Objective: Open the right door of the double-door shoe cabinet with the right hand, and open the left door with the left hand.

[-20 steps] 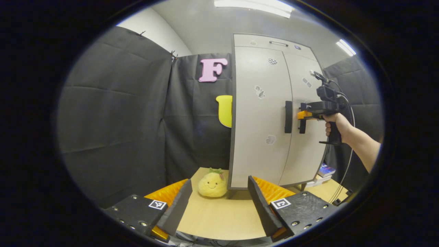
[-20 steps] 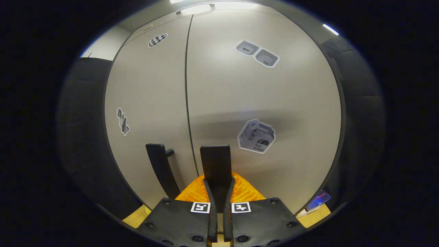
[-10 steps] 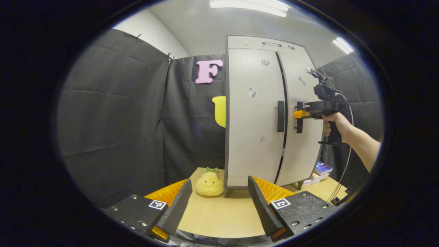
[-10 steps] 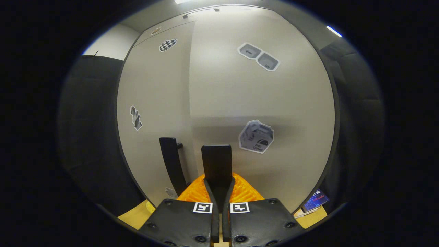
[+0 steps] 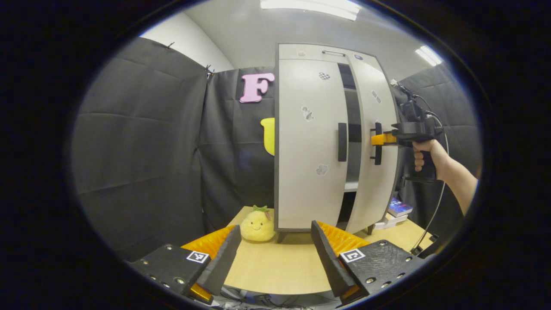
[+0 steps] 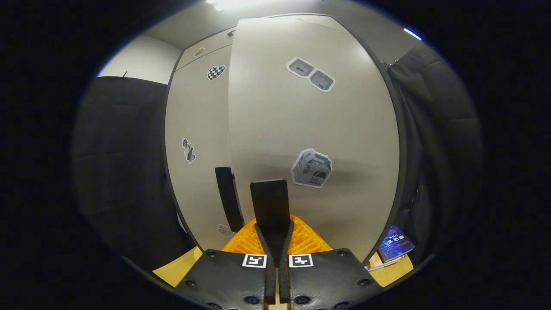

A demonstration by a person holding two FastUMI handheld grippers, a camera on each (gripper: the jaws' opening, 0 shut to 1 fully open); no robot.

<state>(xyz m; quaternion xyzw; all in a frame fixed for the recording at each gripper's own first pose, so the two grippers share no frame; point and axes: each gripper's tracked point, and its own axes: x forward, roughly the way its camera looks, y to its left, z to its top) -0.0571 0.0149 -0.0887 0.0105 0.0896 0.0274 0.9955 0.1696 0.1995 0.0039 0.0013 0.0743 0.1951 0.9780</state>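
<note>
Right door swung wider; right gripper clamps flat bar handle.

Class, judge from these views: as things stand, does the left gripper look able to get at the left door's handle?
Probably yes. The left gripper is open and faces the left handle across bare table; the right door swings away, and the plush sits off to the side.

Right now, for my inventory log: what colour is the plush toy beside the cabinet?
Yellow with a green top, the smiling plush toy; left gripper view shows it best.
</note>
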